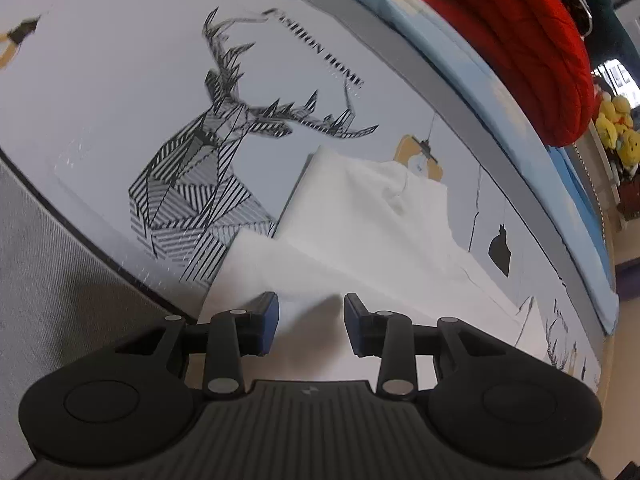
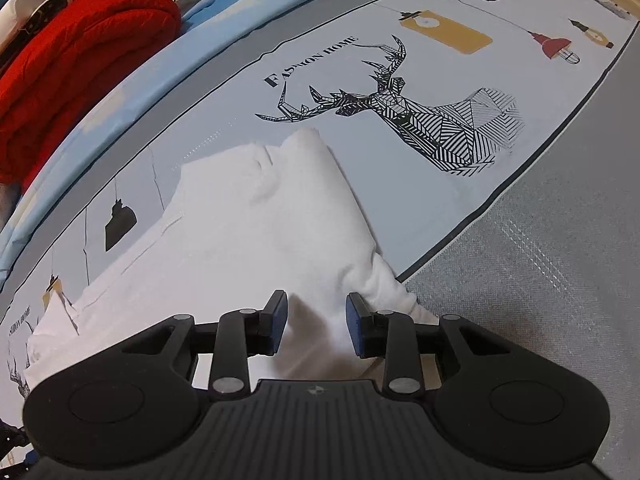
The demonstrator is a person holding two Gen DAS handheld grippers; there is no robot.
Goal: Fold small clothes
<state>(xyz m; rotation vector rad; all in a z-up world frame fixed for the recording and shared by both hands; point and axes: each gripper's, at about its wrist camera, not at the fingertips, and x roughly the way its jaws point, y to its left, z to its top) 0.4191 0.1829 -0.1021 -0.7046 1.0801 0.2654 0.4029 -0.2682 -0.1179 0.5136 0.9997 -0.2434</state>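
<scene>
The words "FASHION HOME" are showing in black capitals on the printed cloth (image 2: 400,92), arching beside the deer's antlers (image 2: 320,104).

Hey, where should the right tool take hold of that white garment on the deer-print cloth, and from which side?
Probably the near corner of the white garment, where a raised ridge of fabric already sits between the right tool's open fingers. Come steeply from above on the near side: elsewhere the cloth lies flat on the deer-print cloth, leaving nothing to pinch.

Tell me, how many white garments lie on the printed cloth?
1. The white garment lies on the printed cloth, beside the deer print. Another could be hidden beneath it.
</scene>
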